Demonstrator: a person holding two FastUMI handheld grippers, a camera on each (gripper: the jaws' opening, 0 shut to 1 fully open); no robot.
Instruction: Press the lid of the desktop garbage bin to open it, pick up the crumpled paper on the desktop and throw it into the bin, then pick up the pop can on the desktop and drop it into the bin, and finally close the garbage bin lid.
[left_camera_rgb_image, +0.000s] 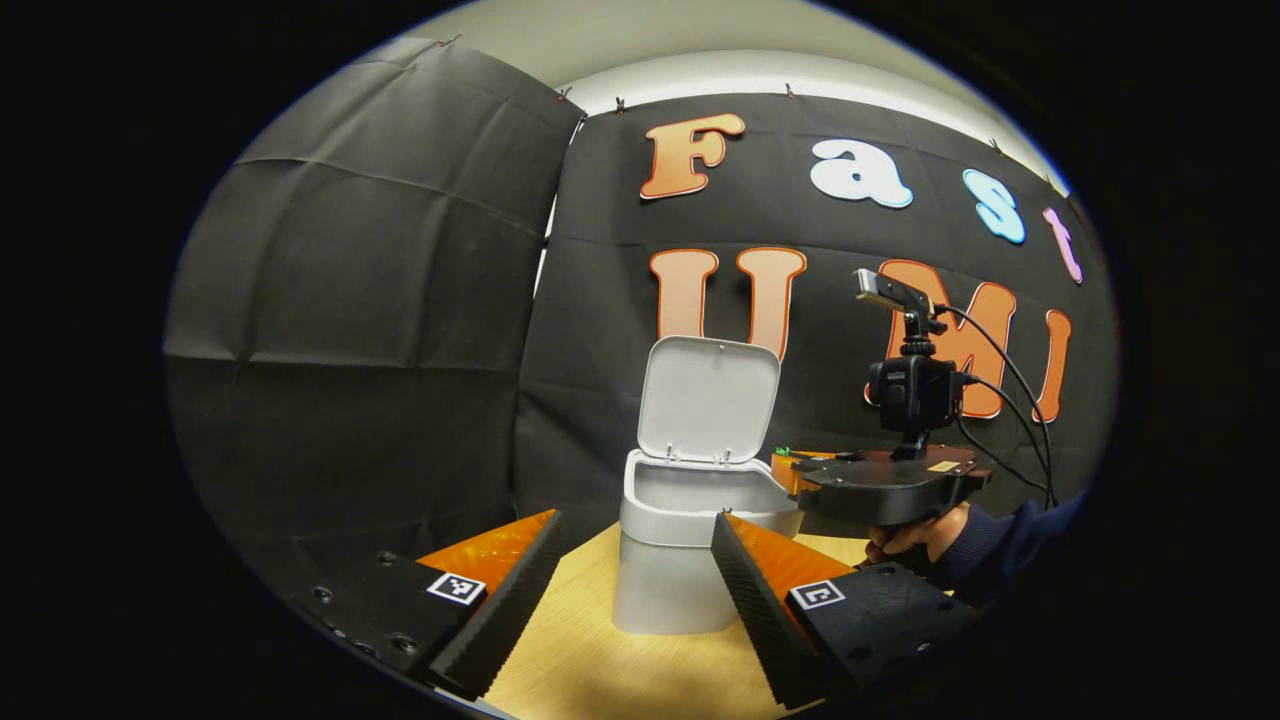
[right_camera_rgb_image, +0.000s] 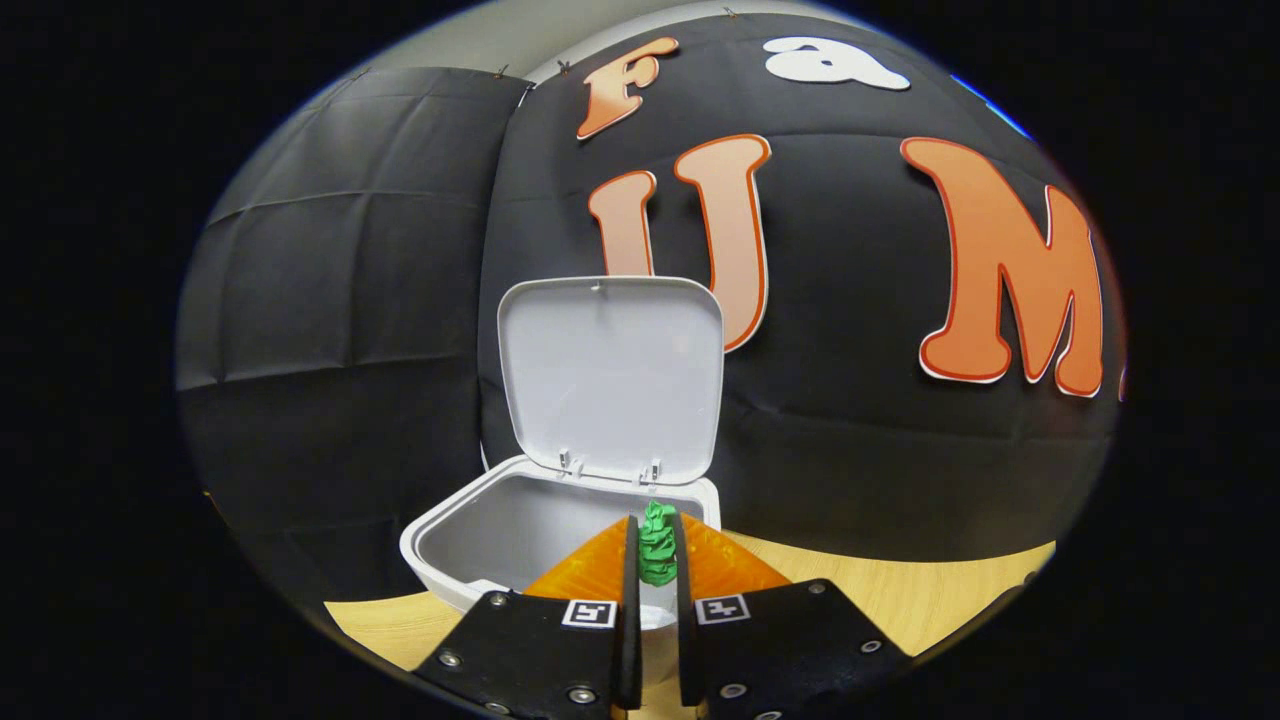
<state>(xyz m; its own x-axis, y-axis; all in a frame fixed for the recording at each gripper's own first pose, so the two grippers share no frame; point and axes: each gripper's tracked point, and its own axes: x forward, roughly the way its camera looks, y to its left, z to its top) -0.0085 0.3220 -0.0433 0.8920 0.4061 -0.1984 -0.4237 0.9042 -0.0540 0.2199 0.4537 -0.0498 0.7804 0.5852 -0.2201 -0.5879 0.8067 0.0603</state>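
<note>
The right gripper (right_camera_rgb_image: 655, 560) has its fingers clamped on green crumpled paper (right_camera_rgb_image: 657, 545), light and squashy, above the open garbage bin (right_camera_rgb_image: 470, 545); the left gripper (left_camera_rgb_image: 625, 575) waits with fingers apart before it.

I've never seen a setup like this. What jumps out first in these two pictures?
First, the small white garbage bin on the wooden desktop, its lid standing wide open. In the right gripper view, the right gripper pinches green crumpled paper just over the bin's opening. In the left gripper view, the left gripper hangs open before the bin.
</note>
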